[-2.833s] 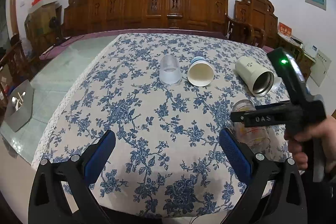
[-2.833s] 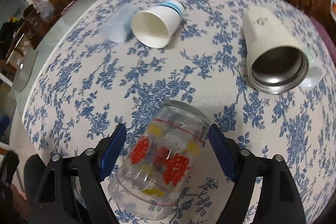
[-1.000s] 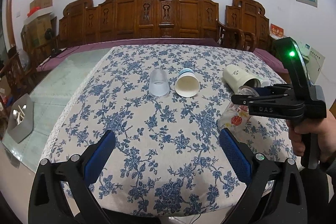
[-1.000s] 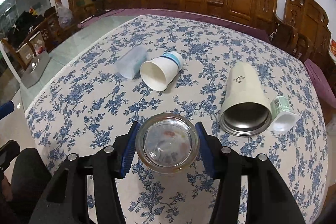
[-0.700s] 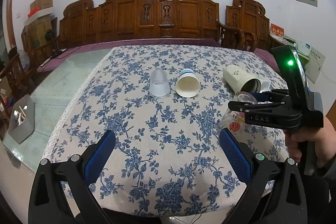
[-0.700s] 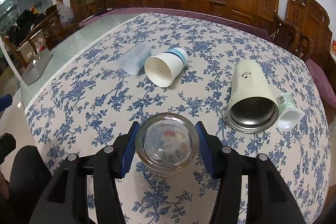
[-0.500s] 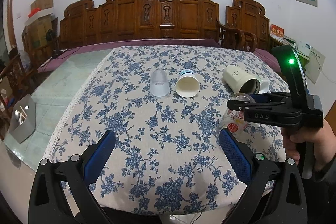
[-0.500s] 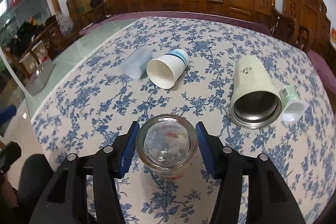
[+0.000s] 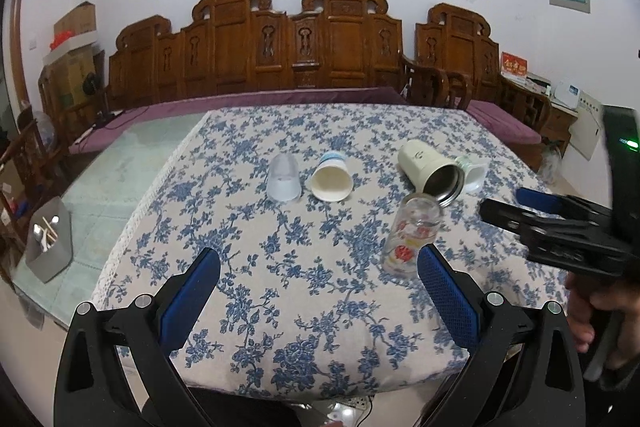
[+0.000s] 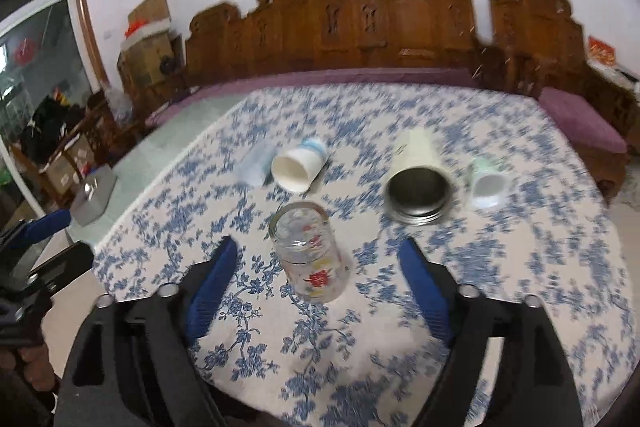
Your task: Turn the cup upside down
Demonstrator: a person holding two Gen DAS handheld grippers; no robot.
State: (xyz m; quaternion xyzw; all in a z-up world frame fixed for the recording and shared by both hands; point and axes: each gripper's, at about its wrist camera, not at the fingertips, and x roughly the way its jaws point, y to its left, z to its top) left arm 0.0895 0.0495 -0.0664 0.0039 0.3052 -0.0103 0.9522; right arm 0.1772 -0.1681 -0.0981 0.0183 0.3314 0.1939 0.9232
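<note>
A clear glass cup with red and yellow print (image 10: pixel 310 253) stands on the blue-flowered tablecloth (image 10: pixel 500 287), wider end down; it also shows in the left wrist view (image 9: pixel 410 235). My right gripper (image 10: pixel 318 277) is open and empty, its blue pads apart on either side, clear of the glass. In the left wrist view it sits at the right edge (image 9: pixel 532 211), off to the right of the glass. My left gripper (image 9: pixel 318 291) is open and empty over the table's near edge.
Lying on their sides behind the glass are a white paper cup (image 9: pixel 332 179), a frosted plastic cup (image 9: pixel 284 177), a cream steel-lined tumbler (image 9: pixel 434 171) and a small white cup (image 9: pixel 474 173). Carved wooden chairs (image 9: pixel 320 51) stand behind the table. A grey box (image 9: pixel 48 239) sits on the floor at left.
The right gripper opened, let go of the glass and drew back and up. The glass now stands free on the cloth. The left gripper barely moved.
</note>
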